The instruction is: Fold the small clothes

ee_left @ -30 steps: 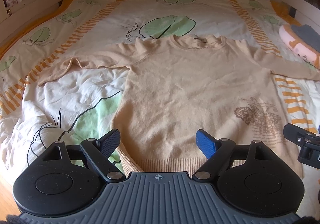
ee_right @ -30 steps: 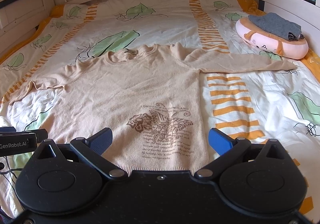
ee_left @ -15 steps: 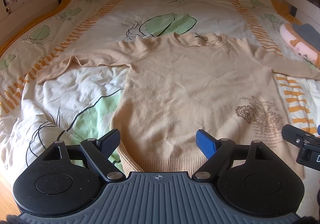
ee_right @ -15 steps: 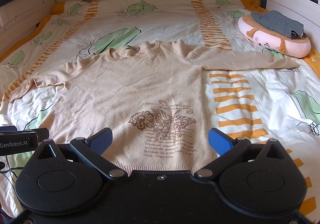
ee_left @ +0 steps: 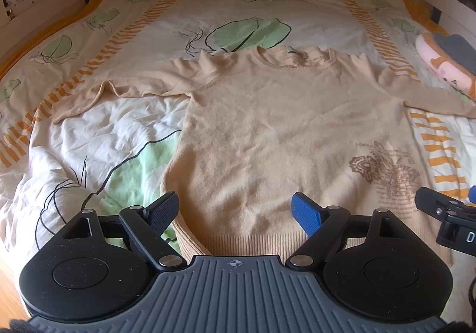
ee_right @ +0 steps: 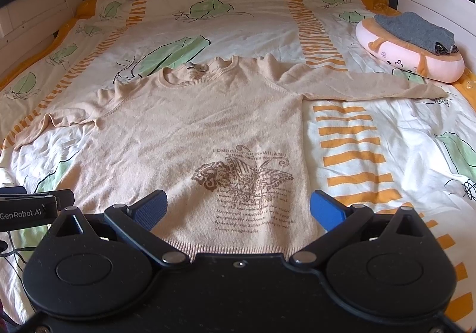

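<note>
Nothing has shifted since the earlier frame: both grippers, left (ee_left: pixel 235 209) and right (ee_right: pixel 238 209), are held wide apart above the hem (nothing gripped); the sweater (ee_right: pixel 190 136) lies spread flat on the bed (ee_right: pixel 386 130), no fold yet made

The left gripper (ee_left: pixel 235 211), a black two-finger tool with blue, finely dimpled pads (ee_left: pixel 306 212), has a grey ribbed housing marked with a small crosshair, flanked by two round black discs and jointed by silver rivets on angled black link arms. The right gripper (ee_right: pixel 238 208) is built alike with blue pads (ee_right: pixel 325 209), but its central housing is plain matt black with one small silver screw. To the left of that housing, the other tool's black side shows white "GenRobot.AI" lettering.
</note>
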Demonstrator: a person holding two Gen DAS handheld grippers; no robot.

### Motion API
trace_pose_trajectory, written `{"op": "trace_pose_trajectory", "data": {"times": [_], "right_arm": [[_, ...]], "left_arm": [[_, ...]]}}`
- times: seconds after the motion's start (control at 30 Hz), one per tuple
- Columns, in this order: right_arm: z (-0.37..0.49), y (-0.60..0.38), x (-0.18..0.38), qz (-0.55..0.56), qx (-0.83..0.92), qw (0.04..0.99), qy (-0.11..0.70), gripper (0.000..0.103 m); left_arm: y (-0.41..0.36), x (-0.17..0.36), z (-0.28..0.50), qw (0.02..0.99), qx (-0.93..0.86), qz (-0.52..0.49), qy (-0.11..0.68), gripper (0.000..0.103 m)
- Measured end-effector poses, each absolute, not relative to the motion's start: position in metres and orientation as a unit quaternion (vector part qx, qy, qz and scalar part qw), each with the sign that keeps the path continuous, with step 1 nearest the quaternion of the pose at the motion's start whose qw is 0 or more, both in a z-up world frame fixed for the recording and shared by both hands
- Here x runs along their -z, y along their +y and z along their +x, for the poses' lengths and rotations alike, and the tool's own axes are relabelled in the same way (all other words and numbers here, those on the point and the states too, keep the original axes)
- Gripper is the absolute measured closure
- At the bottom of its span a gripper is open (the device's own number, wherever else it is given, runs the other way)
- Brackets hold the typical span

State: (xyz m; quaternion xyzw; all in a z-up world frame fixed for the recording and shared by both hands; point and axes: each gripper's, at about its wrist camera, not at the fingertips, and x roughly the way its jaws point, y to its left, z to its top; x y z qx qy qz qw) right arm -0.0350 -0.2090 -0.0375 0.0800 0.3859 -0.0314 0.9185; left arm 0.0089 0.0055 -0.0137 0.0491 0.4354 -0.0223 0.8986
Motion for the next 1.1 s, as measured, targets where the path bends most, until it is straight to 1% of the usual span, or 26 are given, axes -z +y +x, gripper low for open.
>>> {"op": "trace_pose_trajectory", "data": {"times": [0.37, 0.47, 0.5, 0.53, 0.6, 0.77, 0.93, 1.1], "right_arm": [[-0.028, -0.214, 0.044, 0.107, 0.026, 0.906, 0.410, 0.002], [-0.027, -0.219, 0.047, 0.122, 0.016, 0.902, 0.415, 0.004], [-0.027, -0.221, 0.048, 0.129, 0.012, 0.900, 0.416, 0.009], [-0.025, -0.224, 0.050, 0.137, 0.011, 0.897, 0.421, 0.016], [-0.021, -0.231, 0.052, 0.151, 0.008, 0.887, 0.436, 0.026], [-0.009, -0.262, 0.055, 0.187, 0.021, 0.877, 0.443, 0.027], [0.013, -0.313, 0.049, 0.214, 0.069, 0.878, 0.423, 0.026], [0.044, -0.376, 0.046, 0.218, 0.140, 0.882, 0.395, 0.026]], "left_arm": [[0.009, 0.015, 0.019, 0.897, 0.029, 0.039, 0.440, 0.021], [0.011, 0.014, 0.023, 0.898, 0.036, 0.036, 0.437, 0.025], [0.011, 0.014, 0.024, 0.900, 0.037, 0.036, 0.434, 0.028], [0.011, 0.014, 0.026, 0.901, 0.037, 0.036, 0.431, 0.028], [0.011, 0.015, 0.034, 0.901, 0.040, 0.036, 0.431, 0.028], [0.011, 0.016, 0.055, 0.907, 0.040, 0.033, 0.417, 0.029], [0.007, 0.017, 0.081, 0.916, 0.053, 0.030, 0.396, 0.029], [-0.009, 0.024, 0.108, 0.922, 0.039, 0.065, 0.380, 0.029]]}}
